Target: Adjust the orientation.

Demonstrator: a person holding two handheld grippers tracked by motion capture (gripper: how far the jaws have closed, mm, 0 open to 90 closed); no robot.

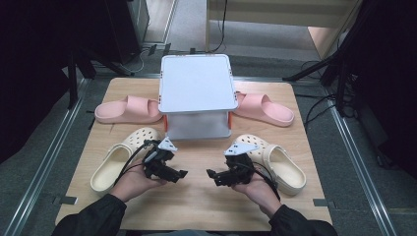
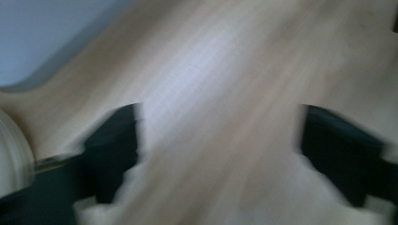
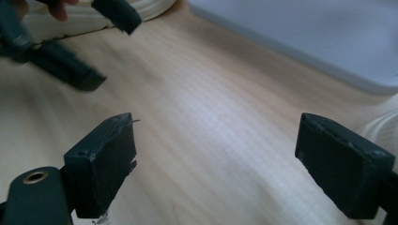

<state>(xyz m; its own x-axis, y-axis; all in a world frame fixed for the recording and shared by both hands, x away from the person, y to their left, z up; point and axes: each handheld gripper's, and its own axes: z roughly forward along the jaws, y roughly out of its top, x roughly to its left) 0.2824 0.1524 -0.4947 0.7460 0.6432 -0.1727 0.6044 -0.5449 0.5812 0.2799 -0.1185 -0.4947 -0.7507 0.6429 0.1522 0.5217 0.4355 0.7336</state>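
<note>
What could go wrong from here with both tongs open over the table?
1. The left tongs and right tongs point at each other across a small gap, so they may collide.
2. Each cream clog, left and right, lies close beside a hand; a cable could drag one.
3. The white shelf overhangs the pink slides, so reaching those risks a knock.

A lab-like recording room: a wooden surface bolted between metal rails on grey carpet, dark tripod legs and loose cables (black curtains close both sides).
</note>
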